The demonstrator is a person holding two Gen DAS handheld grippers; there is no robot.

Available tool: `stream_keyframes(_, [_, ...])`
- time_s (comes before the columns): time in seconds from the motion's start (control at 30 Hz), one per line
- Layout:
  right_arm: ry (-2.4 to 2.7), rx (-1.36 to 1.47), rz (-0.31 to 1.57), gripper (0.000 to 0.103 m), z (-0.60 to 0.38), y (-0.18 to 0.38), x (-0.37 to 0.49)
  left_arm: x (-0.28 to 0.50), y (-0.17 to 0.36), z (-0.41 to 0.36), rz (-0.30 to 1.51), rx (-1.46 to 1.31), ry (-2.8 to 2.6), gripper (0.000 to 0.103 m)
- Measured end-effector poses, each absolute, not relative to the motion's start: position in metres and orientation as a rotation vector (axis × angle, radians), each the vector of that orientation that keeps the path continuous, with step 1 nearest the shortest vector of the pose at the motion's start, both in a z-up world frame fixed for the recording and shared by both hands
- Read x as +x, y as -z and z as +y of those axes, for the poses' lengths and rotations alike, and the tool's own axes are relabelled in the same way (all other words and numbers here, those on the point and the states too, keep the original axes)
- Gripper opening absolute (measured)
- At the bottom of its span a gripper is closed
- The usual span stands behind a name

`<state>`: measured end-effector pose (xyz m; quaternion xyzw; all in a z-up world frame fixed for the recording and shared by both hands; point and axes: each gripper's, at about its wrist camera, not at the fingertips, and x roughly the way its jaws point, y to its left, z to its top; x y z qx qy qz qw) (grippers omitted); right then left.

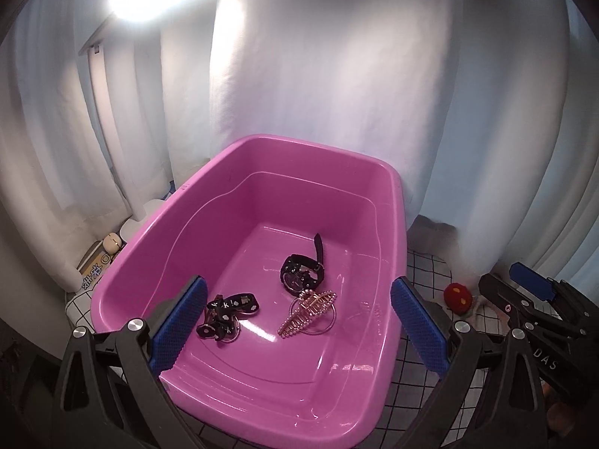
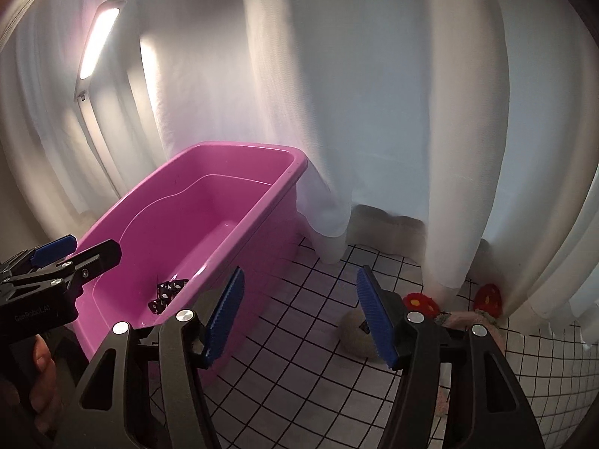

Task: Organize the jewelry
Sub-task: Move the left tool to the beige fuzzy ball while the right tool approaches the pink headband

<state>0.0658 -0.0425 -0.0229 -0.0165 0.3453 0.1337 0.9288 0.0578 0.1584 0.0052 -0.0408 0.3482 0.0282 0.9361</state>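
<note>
A pink plastic tub (image 1: pixel 389 224) holds a black wristwatch (image 1: pixel 301 275), a gold beaded hair clip on a ring (image 1: pixel 309 312) and a black patterned hair tie bundle (image 1: pixel 228 314). My left gripper (image 1: pixel 297 321) is open and empty, hovering over the tub's near side. The tub also shows in the right wrist view (image 2: pixel 262 202), with the black bundle (image 2: pixel 166 293) inside. My right gripper (image 2: pixel 299 318) is open and empty over the grid cloth right of the tub. The left gripper shows at the left edge of the right wrist view (image 2: pixel 56 262).
A white curtain (image 2: pixel 374 112) hangs behind. The grid-patterned cloth (image 2: pixel 299 374) covers the table. Red crocheted pieces (image 2: pixel 421 305) (image 2: pixel 488 297) and a pale round object (image 2: pixel 355 333) lie to the right. A lamp (image 2: pixel 99 37) and boxes (image 1: pixel 97 265) stand left.
</note>
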Motion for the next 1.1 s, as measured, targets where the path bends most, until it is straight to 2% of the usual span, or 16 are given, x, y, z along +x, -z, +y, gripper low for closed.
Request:
stream_keyframes(0.6, [-0.050, 0.047, 0.741, 0.062, -0.165, 0.043, 0.024, 0.046, 0.009, 0.031, 0.743, 0.032, 0.171, 0.097])
stream_keyframes(1.1, [-0.032, 0.108, 0.909, 0.062, -0.199, 0.124, 0.050, 0.088, 0.103, -0.014, 0.938, 0.069, 0.202, 0.097])
